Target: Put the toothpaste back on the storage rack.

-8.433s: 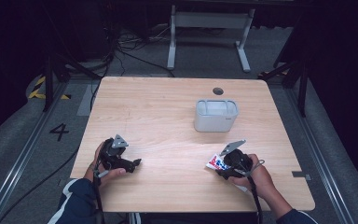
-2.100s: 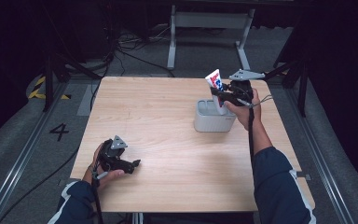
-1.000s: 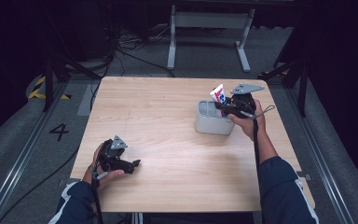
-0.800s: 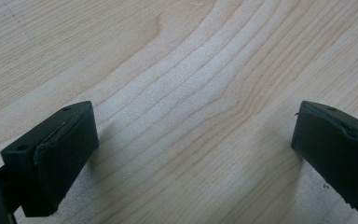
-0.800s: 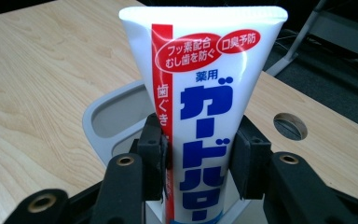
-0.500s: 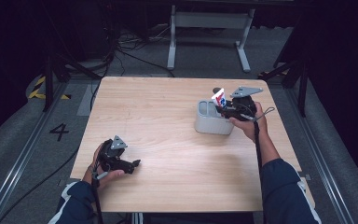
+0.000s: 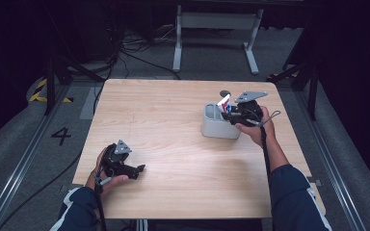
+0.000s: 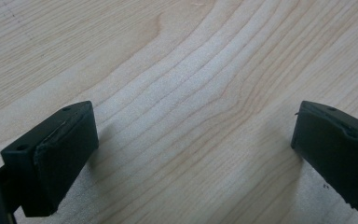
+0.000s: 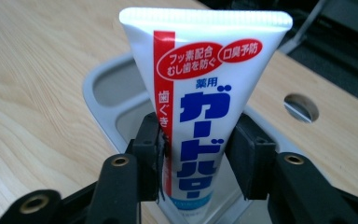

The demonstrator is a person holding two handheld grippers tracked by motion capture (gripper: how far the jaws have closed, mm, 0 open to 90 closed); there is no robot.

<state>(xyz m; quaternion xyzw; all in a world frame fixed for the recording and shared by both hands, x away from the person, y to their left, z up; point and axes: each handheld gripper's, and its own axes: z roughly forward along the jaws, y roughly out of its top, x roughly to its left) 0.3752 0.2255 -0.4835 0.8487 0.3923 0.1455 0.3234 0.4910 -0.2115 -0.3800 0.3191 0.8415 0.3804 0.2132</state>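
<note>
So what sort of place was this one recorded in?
Probably a lab or studio recording bay, not a home: a bare wooden table stands among black curtains, with loose cables and floor rails around it.

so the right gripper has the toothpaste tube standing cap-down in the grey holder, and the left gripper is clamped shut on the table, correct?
Not quite. The left gripper is open, its jaws standing wide apart over bare table in the left gripper view. The rest holds: the toothpaste tube stands cap-down in the grey holder at the right gripper.
</note>
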